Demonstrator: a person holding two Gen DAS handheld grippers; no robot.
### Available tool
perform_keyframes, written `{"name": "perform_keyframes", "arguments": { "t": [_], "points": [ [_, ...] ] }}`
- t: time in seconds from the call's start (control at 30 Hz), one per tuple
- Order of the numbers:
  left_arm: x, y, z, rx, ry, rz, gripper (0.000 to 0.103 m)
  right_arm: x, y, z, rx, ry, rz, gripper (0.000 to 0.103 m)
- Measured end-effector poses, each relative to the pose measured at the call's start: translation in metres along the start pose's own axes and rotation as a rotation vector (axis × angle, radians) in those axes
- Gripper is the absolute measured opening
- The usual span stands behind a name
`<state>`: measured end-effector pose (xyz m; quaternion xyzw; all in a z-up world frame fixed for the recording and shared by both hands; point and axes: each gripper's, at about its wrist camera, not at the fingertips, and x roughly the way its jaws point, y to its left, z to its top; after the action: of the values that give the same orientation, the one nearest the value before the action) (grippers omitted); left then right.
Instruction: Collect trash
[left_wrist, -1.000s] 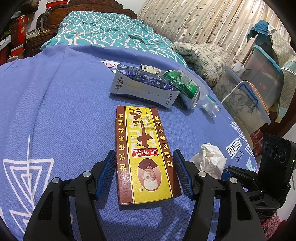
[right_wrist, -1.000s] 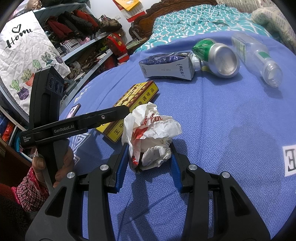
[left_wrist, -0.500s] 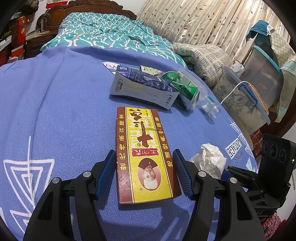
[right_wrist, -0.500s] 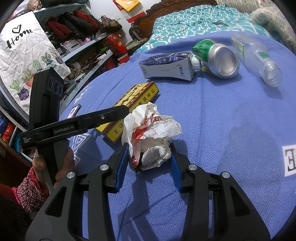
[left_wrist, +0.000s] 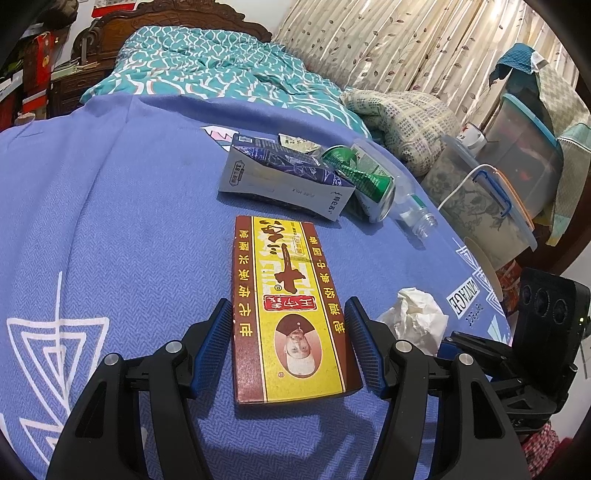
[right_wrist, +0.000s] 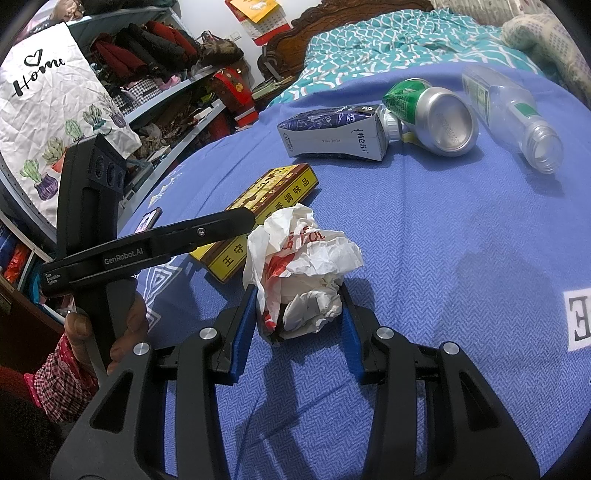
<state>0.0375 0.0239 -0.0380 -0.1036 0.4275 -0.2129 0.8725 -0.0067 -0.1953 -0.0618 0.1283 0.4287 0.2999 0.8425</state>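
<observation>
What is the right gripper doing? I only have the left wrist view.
Observer: The right gripper has its fingers on either side of the crumpled wrapper. I cannot tell whether it is squeezing.
Operator: Is that wad plain white?
Observer: No, it carries red print.
Operator: Anything near my left gripper?
Observer: A phone lies on the blue cloth, past it in the right wrist view.

A home bedroom: carved wooden bed (left_wrist: 166, 22), teal quilt (left_wrist: 207, 70), curtains (left_wrist: 388, 44), cluttered clothes shelves (right_wrist: 155, 62).
</observation>
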Motion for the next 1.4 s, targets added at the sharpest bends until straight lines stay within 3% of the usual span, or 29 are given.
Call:
{"name": "perform_keyframes", "arguments": {
  "t": [0.27,0.47,0.93,1.2,1.4],
  "points": [
    [0.0,0.003,0.001,-0.012,0.004,-0.016,0.059,-0.003,-0.001,0.0,0.002,-0.01,-0.007,0.044],
    [-0.002,0.001,-0.002,-0.069,0.028,-0.114,0.059,-0.017,-0.003,-0.003,0.014,-0.034,-0.011,0.044],
    [0.022,-0.094,0.007,0.084,0.093,-0.214,0.059,-0.088,-0.039,-0.01,0.078,-0.171,-0.093,0.044],
    [0.047,-0.14,0.025,0.15,0.128,-0.254,0.059,-0.125,-0.077,-0.018,0.133,-0.221,-0.166,0.044],
    [0.077,-0.2,0.049,0.246,0.174,-0.312,0.059,-0.152,-0.114,-0.027,0.205,-0.259,-0.22,0.044]
  ]
}}
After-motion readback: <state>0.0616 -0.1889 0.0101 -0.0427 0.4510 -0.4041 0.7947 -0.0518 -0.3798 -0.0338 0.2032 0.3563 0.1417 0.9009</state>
